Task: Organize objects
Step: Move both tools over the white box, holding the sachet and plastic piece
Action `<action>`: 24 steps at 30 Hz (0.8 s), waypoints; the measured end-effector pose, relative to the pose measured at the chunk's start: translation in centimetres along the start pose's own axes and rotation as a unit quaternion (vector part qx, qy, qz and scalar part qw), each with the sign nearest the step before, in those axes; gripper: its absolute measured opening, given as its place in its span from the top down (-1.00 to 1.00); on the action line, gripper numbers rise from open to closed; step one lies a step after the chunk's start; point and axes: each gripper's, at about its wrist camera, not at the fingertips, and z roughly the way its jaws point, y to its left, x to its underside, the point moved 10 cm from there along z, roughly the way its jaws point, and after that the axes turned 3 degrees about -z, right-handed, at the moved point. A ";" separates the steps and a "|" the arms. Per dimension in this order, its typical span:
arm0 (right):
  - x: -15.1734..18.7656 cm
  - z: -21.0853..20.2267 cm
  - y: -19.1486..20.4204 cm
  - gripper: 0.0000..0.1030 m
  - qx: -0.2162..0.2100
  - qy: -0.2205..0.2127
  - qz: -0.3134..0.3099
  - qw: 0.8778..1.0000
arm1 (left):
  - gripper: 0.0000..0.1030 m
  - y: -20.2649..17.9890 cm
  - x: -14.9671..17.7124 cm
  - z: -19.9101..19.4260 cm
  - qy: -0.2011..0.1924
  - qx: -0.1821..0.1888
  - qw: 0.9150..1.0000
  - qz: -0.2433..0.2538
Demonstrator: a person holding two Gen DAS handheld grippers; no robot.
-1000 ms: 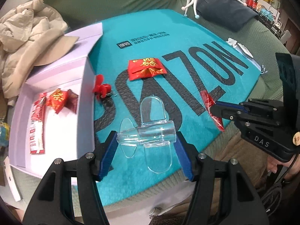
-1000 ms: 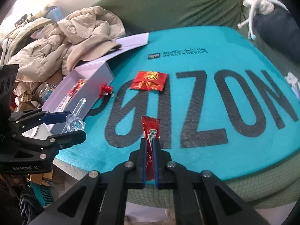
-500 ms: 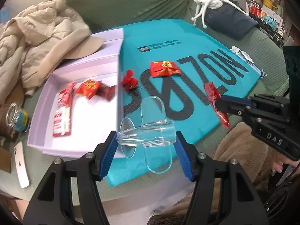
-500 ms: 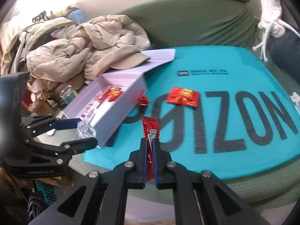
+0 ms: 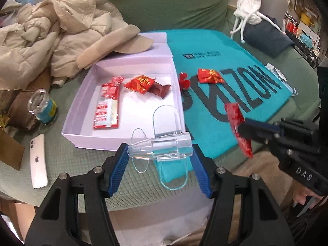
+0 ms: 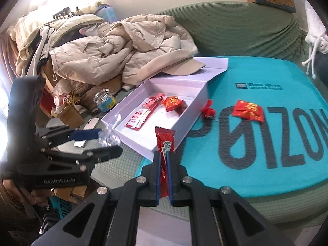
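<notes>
My left gripper (image 5: 160, 151) is shut on a clear plastic toy plane (image 5: 162, 146), held in the air just in front of the open lilac box (image 5: 88, 141). My right gripper (image 6: 163, 155) is shut on a long red snack packet (image 6: 165, 141), raised near the box's near corner (image 6: 147, 149). Inside the box lie a red-and-white packet (image 5: 107, 104), a red candy (image 5: 140, 84) and a dark red wrapper (image 5: 161, 89). On the teal mat (image 5: 217, 86) rest a red packet with gold print (image 5: 210, 75) and a small red clip (image 5: 183, 81). The right gripper (image 5: 246, 131) also shows in the left wrist view.
A beige jacket and cap (image 5: 61, 37) are heaped behind the box on the green sofa. A glass jar (image 5: 42, 106) and a white phone (image 5: 38, 161) lie left of the box. A white plush (image 5: 250, 12) sits on a dark cushion at the far right.
Both grippers moved left and rose, each keeping its grip, from over the teal mat to the front of the lilac box. The box's inside, jar and phone came into view.
</notes>
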 end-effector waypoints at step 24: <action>-2.1 3.6 8.7 0.89 -0.075 0.015 -0.062 0.995 | -0.15 8.8 3.0 -3.3 0.002 -0.059 0.996 -0.068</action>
